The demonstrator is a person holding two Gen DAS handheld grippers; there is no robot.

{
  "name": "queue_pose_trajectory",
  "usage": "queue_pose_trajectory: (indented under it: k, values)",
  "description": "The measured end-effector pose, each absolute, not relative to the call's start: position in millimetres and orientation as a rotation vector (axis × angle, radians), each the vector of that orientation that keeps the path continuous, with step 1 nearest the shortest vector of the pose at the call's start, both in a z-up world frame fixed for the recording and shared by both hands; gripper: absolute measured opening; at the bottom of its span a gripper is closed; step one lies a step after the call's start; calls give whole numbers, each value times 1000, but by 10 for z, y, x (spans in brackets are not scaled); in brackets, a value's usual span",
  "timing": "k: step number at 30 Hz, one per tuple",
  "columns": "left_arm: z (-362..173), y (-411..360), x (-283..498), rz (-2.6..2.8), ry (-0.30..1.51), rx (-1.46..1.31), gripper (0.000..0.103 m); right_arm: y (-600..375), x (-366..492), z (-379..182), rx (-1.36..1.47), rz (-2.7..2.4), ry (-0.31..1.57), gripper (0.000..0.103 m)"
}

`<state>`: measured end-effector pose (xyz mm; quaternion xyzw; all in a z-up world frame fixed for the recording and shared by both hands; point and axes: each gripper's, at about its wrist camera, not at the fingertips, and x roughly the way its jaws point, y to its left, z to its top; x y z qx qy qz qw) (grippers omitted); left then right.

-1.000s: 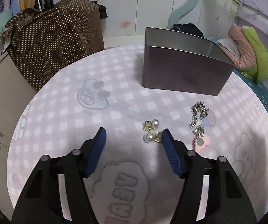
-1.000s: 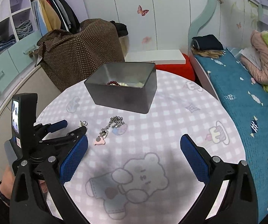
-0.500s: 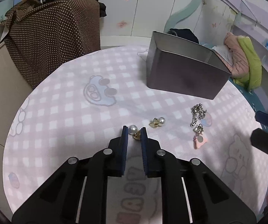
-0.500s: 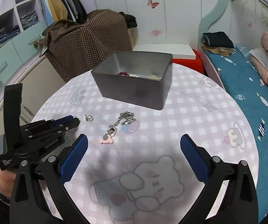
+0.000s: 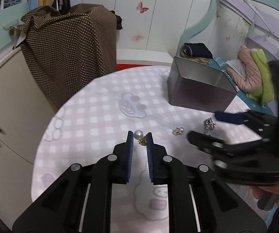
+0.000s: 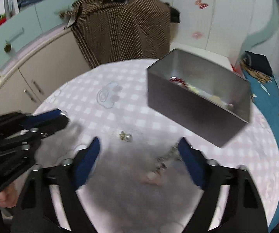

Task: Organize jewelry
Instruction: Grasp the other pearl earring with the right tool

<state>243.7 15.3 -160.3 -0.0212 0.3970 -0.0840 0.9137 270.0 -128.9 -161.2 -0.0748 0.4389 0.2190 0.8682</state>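
My left gripper (image 5: 139, 136) is shut on a pearl earring (image 5: 140, 136) with a gold charm, held above the round checked table (image 5: 92, 116). A second pearl earring (image 5: 178, 130) lies on the cloth; it also shows in the right wrist view (image 6: 126, 136). My right gripper (image 6: 139, 145) is open and empty, low over the table just short of that earring. A silver chain with a pink tag (image 6: 164, 160) lies between its fingers, near the right one. The grey metal box (image 6: 197, 99) stands behind, with jewelry inside.
A brown dotted cloth (image 5: 69, 44) covers furniture behind the table. Beige cabinets (image 5: 1, 116) stand to the left. A bed with a blue cover (image 6: 271, 116) lies to the right. The right gripper (image 5: 236, 136) crosses the left wrist view.
My left gripper lifted the pearl earring and moved left. My right gripper dropped and moved forward over the chain and second earring, toward the box.
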Motion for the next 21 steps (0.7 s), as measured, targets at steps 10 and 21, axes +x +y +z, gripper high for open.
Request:
queue_pose_trajectory:
  k: [10,21]
  values:
    - [-1621,338,2447,-148,823,-76,14,-1025,2772,-1846,-244,481,927,15]
    - [-1539,330,2460,-154,806,-80,14,-1152,2687,-1685,-192,502,900,13]
